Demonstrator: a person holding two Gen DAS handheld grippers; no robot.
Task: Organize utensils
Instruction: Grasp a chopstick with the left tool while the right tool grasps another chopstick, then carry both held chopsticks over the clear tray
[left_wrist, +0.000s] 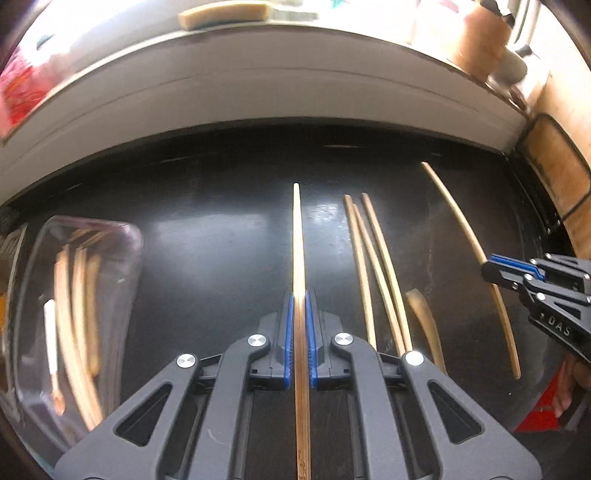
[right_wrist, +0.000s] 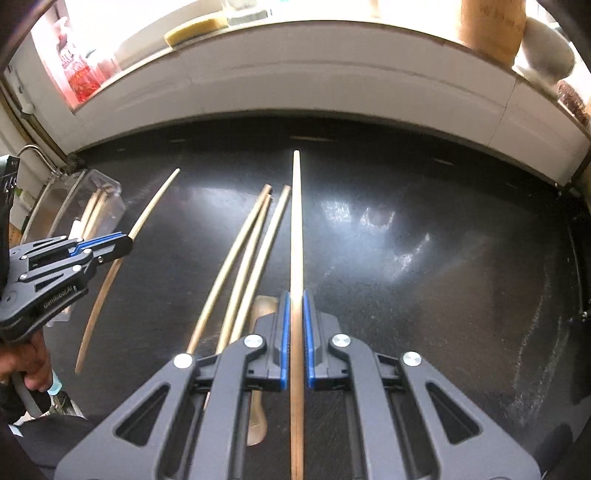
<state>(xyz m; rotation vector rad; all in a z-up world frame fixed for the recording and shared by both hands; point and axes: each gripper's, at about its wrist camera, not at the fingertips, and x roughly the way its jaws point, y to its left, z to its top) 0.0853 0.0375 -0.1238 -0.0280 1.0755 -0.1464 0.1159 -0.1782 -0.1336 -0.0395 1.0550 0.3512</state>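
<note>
over the shiny black countertop (left_wrist: 207, 236) | left gripper (left_wrist: 300, 306) pinches one long wooden chopstick (left_wrist: 297, 236) | right gripper (right_wrist: 294, 306) pinches another long wooden chopstick (right_wrist: 296, 221) | three loose wooden chopsticks (right_wrist: 243, 254) lie between

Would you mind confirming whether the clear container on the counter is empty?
No, the clear container already holds several wooden utensils lying lengthwise inside it, as the left wrist view shows.

Glossy black table (left_wrist: 229, 229) carries three loose chopsticks (left_wrist: 373, 266) lying close together, a pale wooden utensil (left_wrist: 424, 317) beside them, and a clear container (left_wrist: 33, 295) at left.
</note>
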